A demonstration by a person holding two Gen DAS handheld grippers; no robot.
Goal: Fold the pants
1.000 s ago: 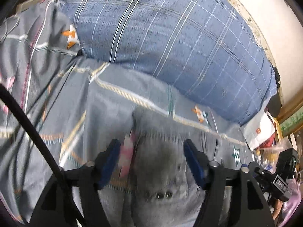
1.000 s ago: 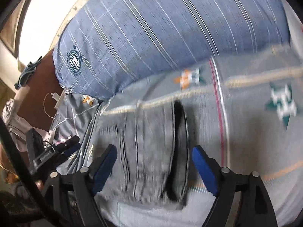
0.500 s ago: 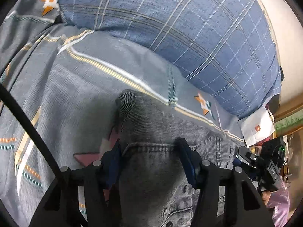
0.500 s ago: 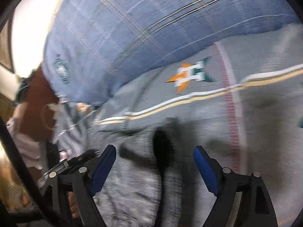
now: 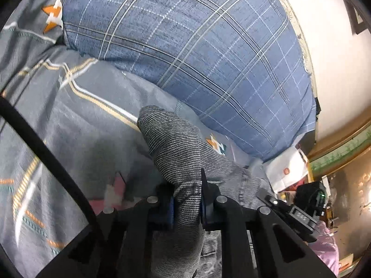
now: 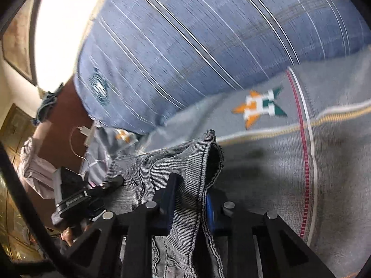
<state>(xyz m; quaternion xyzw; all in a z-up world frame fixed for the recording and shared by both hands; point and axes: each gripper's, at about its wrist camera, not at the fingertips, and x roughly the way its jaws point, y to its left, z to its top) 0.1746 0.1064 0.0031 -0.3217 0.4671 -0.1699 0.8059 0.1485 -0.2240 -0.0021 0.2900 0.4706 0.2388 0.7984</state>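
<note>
The pants (image 5: 176,148) are grey striped denim, lying on a grey patterned bedsheet (image 5: 76,125). My left gripper (image 5: 186,202) is shut on a bunched fold of the pants, which rises in a hump past the fingertips. My right gripper (image 6: 189,200) is shut on the pants (image 6: 162,162) near a hemmed edge with a dark opening. The fabric is lifted off the bedsheet (image 6: 273,162) in both views. The right gripper (image 5: 294,210) shows at the right of the left wrist view; the left gripper (image 6: 81,197) shows at the left of the right wrist view.
A large blue plaid pillow (image 5: 197,53) lies right behind the pants and shows in the right wrist view too (image 6: 197,41). A white bag (image 5: 287,169) and clutter sit beyond the bed's right edge. A brown headboard (image 6: 60,129) with a white cable is at left.
Both grippers have closed on the pants; they stood open around the fabric before. The gripped fabric has risen off the bedsheet.
</note>
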